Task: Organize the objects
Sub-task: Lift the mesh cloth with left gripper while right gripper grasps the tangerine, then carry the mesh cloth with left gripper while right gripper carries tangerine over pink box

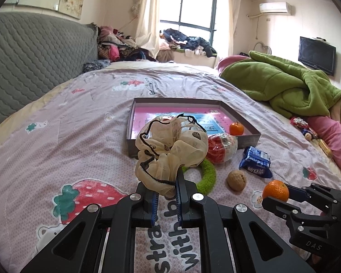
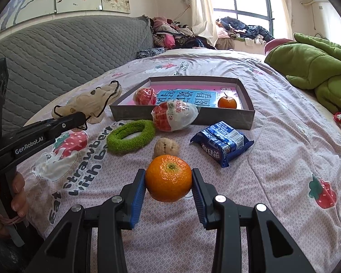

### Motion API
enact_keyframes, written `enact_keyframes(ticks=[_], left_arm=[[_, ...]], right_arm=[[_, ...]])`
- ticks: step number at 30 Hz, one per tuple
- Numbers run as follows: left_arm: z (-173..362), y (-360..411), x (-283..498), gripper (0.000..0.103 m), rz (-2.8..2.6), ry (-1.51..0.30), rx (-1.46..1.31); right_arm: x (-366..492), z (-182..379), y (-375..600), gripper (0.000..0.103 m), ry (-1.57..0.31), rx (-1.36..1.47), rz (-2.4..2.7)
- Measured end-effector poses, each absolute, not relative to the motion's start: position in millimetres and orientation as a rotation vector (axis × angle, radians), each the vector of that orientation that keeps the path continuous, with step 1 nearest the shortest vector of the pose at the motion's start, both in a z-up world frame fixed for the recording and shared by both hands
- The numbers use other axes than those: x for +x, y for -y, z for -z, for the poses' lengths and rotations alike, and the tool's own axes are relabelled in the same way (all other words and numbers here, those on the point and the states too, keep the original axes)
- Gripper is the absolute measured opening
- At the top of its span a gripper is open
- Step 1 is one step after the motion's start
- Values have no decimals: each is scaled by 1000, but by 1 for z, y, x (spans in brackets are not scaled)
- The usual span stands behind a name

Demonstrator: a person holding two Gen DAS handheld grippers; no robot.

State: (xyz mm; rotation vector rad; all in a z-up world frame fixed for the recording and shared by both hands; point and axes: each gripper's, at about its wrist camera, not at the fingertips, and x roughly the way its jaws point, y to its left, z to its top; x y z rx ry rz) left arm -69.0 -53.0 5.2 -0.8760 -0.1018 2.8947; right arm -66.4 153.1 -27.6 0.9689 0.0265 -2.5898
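1. The left gripper (image 1: 167, 195) pinches a gauzy cream scrunchie (image 1: 170, 150) with black trim, lifted off the strawberry-print bedsheet (image 1: 68, 125), pointing slightly downward.
2. A fuzzy green ring (image 2: 130, 137), a wrinkled walnut (image 2: 166, 147) and a crinkly blue snack packet (image 2: 222, 142) lie before the shallow grey box (image 2: 245, 116).
3. The right gripper (image 2: 168, 182) clamps a glossy round tangerine (image 2: 168, 177) near the bed's front edge.

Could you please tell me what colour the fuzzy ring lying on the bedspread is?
The fuzzy ring is bright green, clearest in the right wrist view.
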Motion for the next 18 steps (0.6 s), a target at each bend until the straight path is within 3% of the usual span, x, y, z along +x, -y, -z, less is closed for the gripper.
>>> enact_keyframes(ticks=[18], left_arm=[[-13,36,-58,12,-2905,29,-779]], right_arm=[[-76,14,-163,40,-14,898,2604]])
